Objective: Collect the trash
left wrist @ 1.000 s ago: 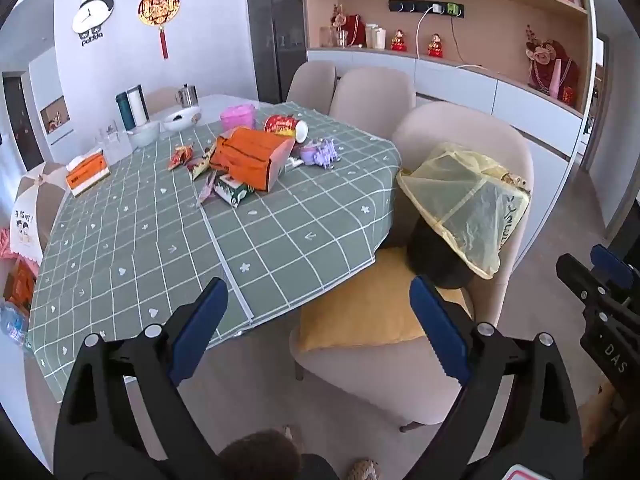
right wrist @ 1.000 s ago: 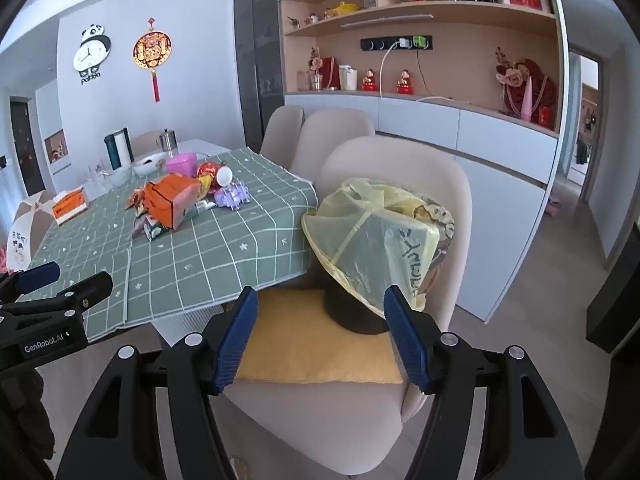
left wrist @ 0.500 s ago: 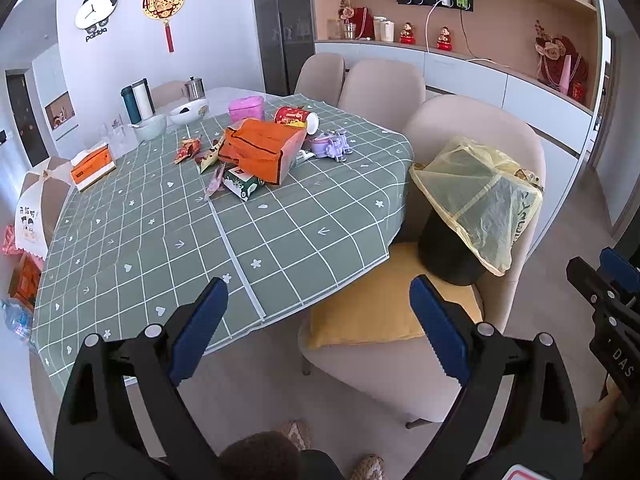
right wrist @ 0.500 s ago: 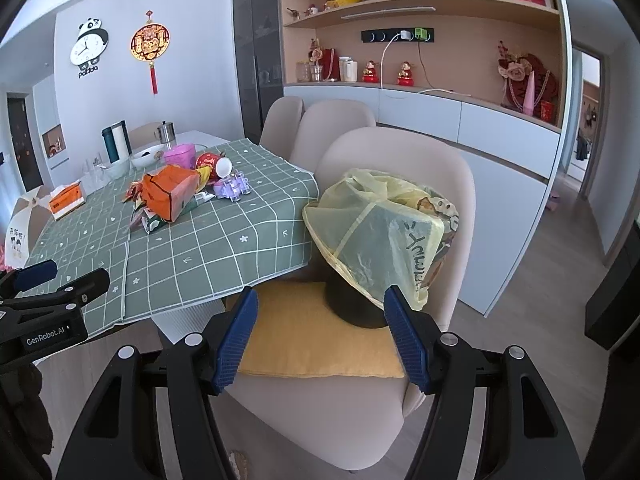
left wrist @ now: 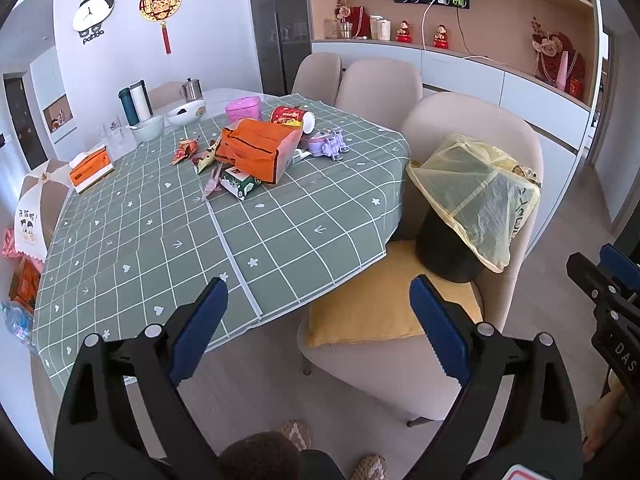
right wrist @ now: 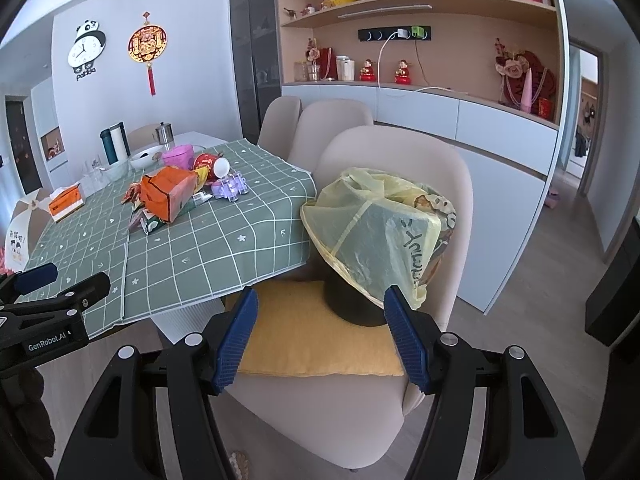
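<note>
A black trash bin with a yellow bag (left wrist: 476, 196) stands on the yellow cushion of a beige chair (left wrist: 472, 128); it also shows in the right wrist view (right wrist: 376, 236). Trash lies on the green checked table (left wrist: 280, 232): an orange box (left wrist: 256, 150), a green carton (left wrist: 239, 185), snack wrappers (left wrist: 186, 150) and a red cup (left wrist: 290, 117). My left gripper (left wrist: 318, 310) is open and empty, short of the table's near edge. My right gripper (right wrist: 320, 322) is open and empty, in front of the chair and bin.
A purple toy (left wrist: 328, 144), pink tub (left wrist: 243, 107), bowls (left wrist: 186, 114), flasks (left wrist: 135, 100) and an orange tissue box (left wrist: 90, 168) also sit on the table. More beige chairs (left wrist: 378, 84) stand behind it. Cabinets and shelves (right wrist: 460, 120) line the right wall.
Both grippers have risen and drawn slightly back, so the table and bin sit lower in view. Both stay open and empty. Nothing on the table has moved.
</note>
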Demonstrator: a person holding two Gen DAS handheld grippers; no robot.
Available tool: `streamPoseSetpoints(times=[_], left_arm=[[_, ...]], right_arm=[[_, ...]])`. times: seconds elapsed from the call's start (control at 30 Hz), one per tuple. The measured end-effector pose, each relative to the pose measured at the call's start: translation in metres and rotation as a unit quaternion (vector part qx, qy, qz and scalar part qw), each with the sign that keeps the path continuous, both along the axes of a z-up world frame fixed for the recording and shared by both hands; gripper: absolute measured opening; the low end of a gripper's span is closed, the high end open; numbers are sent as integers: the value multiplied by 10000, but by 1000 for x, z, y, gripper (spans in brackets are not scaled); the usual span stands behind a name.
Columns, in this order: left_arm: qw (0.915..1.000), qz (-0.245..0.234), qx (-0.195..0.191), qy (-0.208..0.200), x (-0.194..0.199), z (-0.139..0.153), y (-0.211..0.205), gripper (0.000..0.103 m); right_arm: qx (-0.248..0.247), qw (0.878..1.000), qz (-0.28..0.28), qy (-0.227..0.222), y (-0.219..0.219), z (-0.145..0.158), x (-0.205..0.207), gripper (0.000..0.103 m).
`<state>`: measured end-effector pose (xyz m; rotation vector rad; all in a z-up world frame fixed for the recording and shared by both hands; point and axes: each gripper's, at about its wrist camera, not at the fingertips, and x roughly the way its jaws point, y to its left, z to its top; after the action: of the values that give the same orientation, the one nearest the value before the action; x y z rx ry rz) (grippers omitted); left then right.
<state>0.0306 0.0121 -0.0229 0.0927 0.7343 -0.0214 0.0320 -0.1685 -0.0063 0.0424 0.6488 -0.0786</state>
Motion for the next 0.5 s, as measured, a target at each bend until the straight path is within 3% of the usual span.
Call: streamPoseSetpoints(times=[0.5], left_arm=[[9999,-73,39,110,7,-6,-10,88]], right_arm=[[63,9999,-37,101,-6,-6,2,62]])
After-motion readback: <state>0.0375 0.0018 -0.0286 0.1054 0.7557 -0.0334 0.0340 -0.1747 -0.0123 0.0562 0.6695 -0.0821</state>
